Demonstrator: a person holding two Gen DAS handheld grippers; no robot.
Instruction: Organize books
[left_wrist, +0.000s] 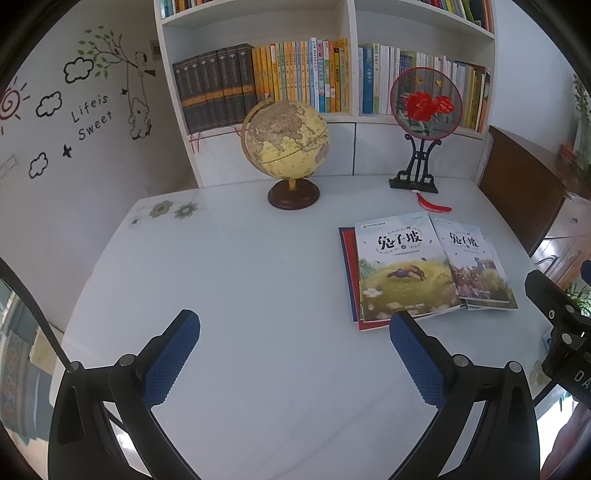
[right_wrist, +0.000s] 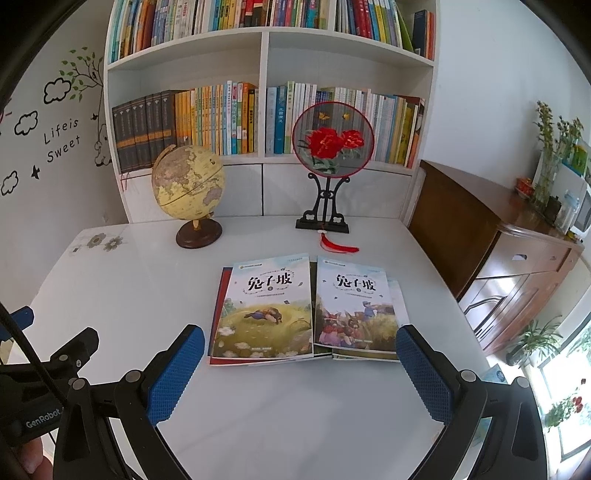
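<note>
Task state: not visibly begun. The books lie flat on the white counter (right_wrist: 122, 295) in two loose, overlapping piles. Left pile: the green-meadow book (right_wrist: 267, 310) on top, a red-covered book (right_wrist: 218, 295) showing beneath at its left edge. Right pile: the rabbit-family book (right_wrist: 354, 306) on top, at least one more under it, edges fanned out to the right. The two top covers overlap slightly at the middle. Nothing is squared up, lifted or shelved yet; all of that remains.

Right tool (right_wrist: 299, 373): jaws wide apart, empty, hovering just short of the near edges of both piles, roughly centred on them. Left tool (left_wrist: 293, 356): also spread wide, empty, over bare counter, with the piles off to its right.

Surroundings: globe (right_wrist: 188, 181) and round embroidered fan on a black stand (right_wrist: 332, 138) at the back of the counter, the fan's red tassel (right_wrist: 338, 245) trailing toward the piles. Bookshelf (right_wrist: 263, 92) behind is already tightly packed. Wooden cabinet (right_wrist: 491, 236) to the right. The approach to the piles looks unobstructed.
</note>
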